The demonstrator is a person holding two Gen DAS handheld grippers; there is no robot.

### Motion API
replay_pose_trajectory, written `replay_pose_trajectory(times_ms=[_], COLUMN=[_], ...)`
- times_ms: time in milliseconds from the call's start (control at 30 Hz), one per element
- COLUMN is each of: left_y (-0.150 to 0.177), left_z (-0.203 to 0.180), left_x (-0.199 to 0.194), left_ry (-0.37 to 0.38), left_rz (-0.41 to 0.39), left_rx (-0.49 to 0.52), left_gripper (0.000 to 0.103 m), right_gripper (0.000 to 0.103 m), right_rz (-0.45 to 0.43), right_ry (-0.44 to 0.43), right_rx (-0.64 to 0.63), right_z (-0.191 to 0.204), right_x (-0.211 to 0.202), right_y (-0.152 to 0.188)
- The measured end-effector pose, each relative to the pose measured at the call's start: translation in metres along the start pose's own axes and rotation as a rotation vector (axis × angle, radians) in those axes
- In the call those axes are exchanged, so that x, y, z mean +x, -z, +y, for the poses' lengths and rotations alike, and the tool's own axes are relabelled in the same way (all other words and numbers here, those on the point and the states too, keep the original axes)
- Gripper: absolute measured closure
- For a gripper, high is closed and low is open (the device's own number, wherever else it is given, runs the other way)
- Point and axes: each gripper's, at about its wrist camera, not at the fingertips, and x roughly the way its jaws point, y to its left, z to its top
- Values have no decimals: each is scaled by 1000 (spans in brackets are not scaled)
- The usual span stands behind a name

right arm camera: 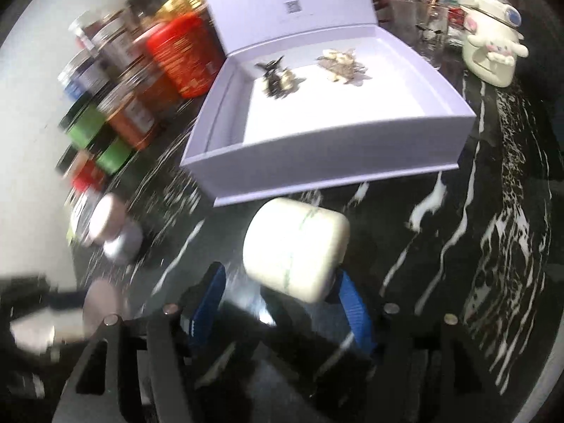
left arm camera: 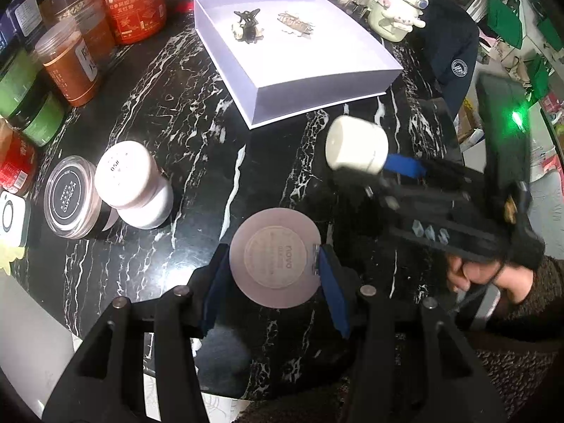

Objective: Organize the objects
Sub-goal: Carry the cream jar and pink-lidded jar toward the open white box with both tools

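Jars look light, rigid, slick: left gripper (left arm camera: 269, 275) pinches disc jar (left arm camera: 275, 257) sides; right gripper (right arm camera: 282, 282) seemingly clamps white jar (right arm camera: 294, 248) near box (right arm camera: 317, 162) front edge.

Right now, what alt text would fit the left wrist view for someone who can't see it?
The left gripper clasps a round pink jar over a black marble table, while the right gripper carries a white jar toward an open white box holding two hair clips.

Left jars (right arm camera: 116, 105) motion-blurred; red tin (left arm camera: 16, 162) cut by edge.
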Motion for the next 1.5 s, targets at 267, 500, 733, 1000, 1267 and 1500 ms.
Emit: replay_pose_trajectory(times_ms=[267,500,733,1000,1267,1500], left_y=[-14,-31,-39,-42,-49,-55], left_z=[7,12,8,9,1,-7], left_x=[2,9,16,13,11,7], left_ry=[-50,-62,-54,-32,-41,-77], left_rz=[-12,-14,-4,-10,-20,-22], left_rx=[-6,-23,-12,-8,31,80], left_gripper=[55,55,55,55,55,55], right_gripper=[48,52,53,53,53,54], right_rz=[-56,-69,7,52,93,93], right_ry=[38,23,12,-23,35,22], right_rx=[0,-53,-51,-37,-97,-130], right_z=[-5,-9,-21,-26,-17,-7], right_x=[18,14,0,-27,-23,-38], right_y=[-24,-26,-16,6,17,7])
